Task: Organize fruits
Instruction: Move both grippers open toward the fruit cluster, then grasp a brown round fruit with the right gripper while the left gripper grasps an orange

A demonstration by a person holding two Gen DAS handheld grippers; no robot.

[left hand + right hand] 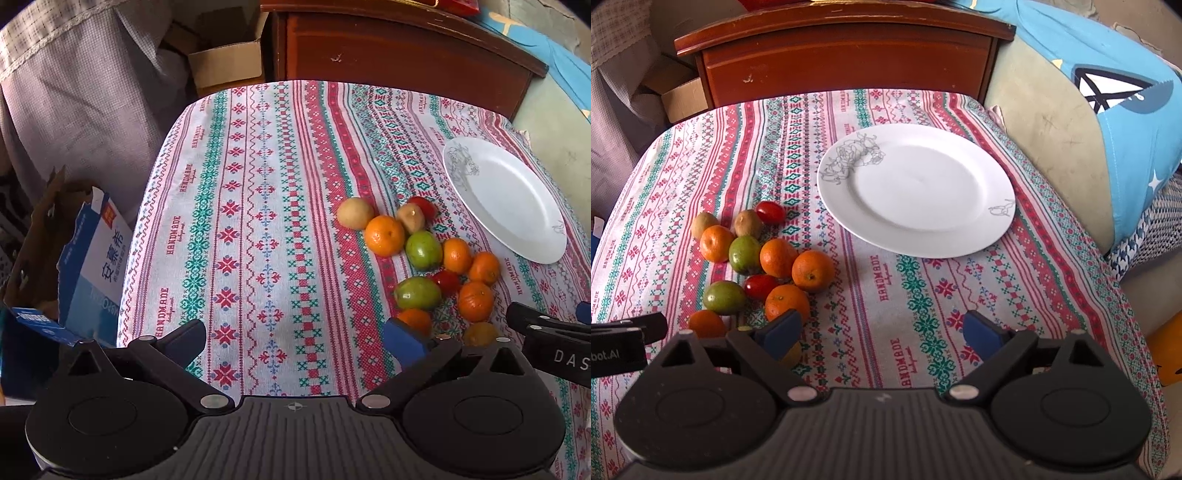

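A pile of small fruit lies on the patterned tablecloth: several oranges (813, 270) (384, 235), two green fruits (744, 253) (424, 250), two brown kiwis (748, 222) (355, 213) and two red tomatoes (770, 212) (447, 281). An empty white plate (916, 190) (504, 199) sits to the right of the pile. My left gripper (295, 341) is open and empty, left of the pile. My right gripper (882, 332) is open and empty, with its left finger (781, 334) beside the nearest orange (787, 302).
A dark wooden cabinet (846, 55) stands behind the table. Cardboard boxes (85, 266) sit to the left, below the table edge. A blue cushion (1126, 122) and a sofa arm border the table's right side. The tablecloth (258, 221) spreads to the left.
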